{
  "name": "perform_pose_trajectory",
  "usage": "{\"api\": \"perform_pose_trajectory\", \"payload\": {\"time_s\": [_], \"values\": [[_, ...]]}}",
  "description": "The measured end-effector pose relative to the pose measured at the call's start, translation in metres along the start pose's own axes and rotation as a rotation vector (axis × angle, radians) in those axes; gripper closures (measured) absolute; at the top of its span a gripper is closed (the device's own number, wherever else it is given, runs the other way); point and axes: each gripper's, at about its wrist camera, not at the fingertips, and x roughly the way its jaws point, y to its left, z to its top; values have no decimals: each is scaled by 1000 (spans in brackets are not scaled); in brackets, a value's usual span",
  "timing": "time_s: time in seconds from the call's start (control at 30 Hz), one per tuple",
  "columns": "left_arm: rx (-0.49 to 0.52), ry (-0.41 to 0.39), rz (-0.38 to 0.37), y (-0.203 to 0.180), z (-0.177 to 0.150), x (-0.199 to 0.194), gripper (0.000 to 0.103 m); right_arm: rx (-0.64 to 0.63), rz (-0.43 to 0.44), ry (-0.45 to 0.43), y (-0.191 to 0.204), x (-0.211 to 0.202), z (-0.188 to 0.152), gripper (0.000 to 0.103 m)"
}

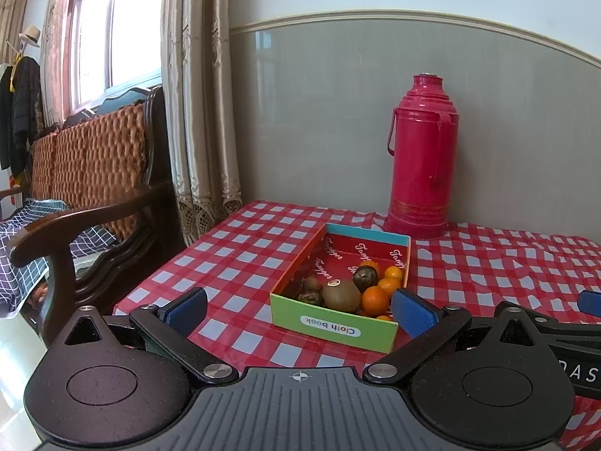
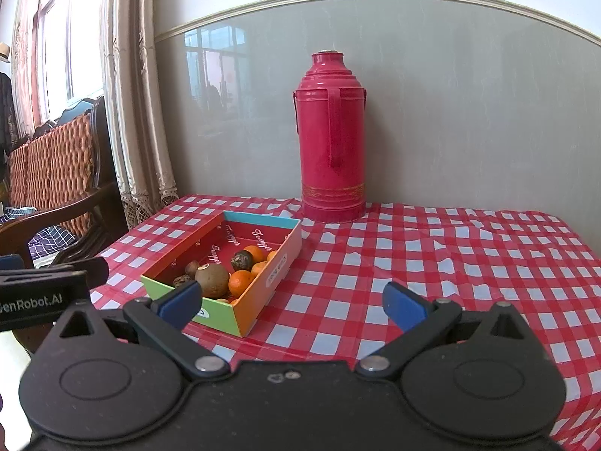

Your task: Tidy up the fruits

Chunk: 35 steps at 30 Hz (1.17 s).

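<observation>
A colourful cardboard box [image 1: 334,325] [image 2: 259,293] sits on the checked tablecloth. It holds a brown kiwi [image 1: 341,295] [image 2: 212,280], several small oranges [image 1: 375,300] [image 2: 240,282] and a few dark wrinkled fruits [image 1: 365,276] [image 2: 241,260]. My left gripper [image 1: 300,310] is open and empty, just in front of the box's near end. My right gripper [image 2: 293,302] is open and empty, near the table's front edge, with the box at its left finger [image 2: 180,300].
A tall red thermos [image 1: 422,158] [image 2: 332,139] stands at the back against the grey wall. A wooden armchair [image 1: 86,195] with a woven cushion stands left of the table, by the curtain [image 1: 199,94]. The red-and-white tablecloth [image 2: 450,263] spreads to the right.
</observation>
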Motion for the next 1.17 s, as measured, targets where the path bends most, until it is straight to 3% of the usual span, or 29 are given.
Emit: {"api": "perform_pose_trajectory", "payload": {"time_s": [1.17], "values": [[9, -21, -4, -3, 4, 6, 0, 6, 1, -17, 0, 2, 5, 6]]}}
